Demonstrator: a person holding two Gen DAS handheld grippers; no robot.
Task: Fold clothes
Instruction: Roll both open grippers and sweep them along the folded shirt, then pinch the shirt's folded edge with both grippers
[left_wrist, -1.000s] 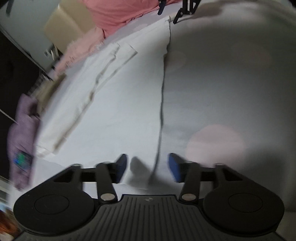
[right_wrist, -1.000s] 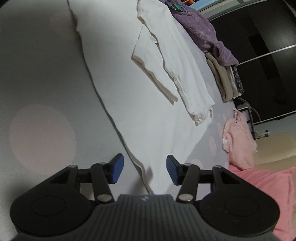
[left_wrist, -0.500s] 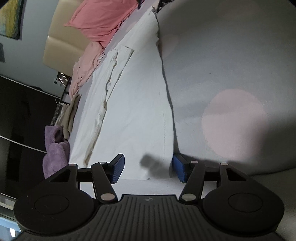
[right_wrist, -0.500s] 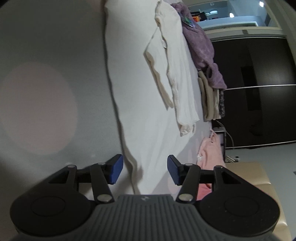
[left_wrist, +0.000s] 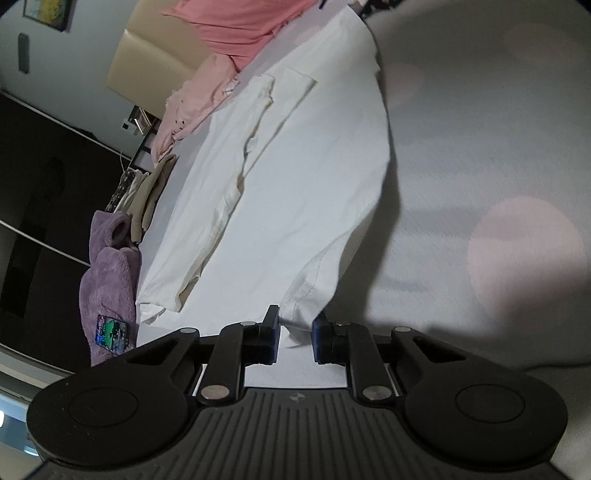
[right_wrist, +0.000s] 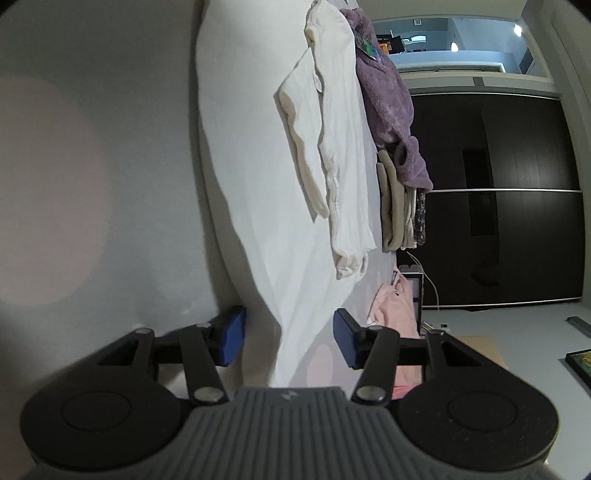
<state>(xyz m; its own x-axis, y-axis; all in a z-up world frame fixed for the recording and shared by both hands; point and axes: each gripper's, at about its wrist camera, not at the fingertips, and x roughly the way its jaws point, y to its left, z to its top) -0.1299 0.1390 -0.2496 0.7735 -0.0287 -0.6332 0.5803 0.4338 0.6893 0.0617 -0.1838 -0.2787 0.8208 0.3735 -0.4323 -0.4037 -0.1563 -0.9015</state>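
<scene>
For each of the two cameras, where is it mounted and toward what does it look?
Left wrist: on the left hand-held gripper, its jaws closing on the white shirt hem, facing pink clothes.
Right wrist: on the right hand-held gripper, jaws apart around the shirt's edge, facing a dark wardrobe.
Both show the shirt and the purple garment.

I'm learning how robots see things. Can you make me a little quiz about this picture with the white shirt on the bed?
1. True or false: the white shirt lies on the bed.
2. What colour is the fluffy garment beside the shirt? A green, B purple, C black.
3. Which gripper has a corner of the shirt between closing jaws: the left gripper or the right gripper?

Key: 1 true. 2 B. 3 left; the right one is open around the shirt's edge.
</scene>
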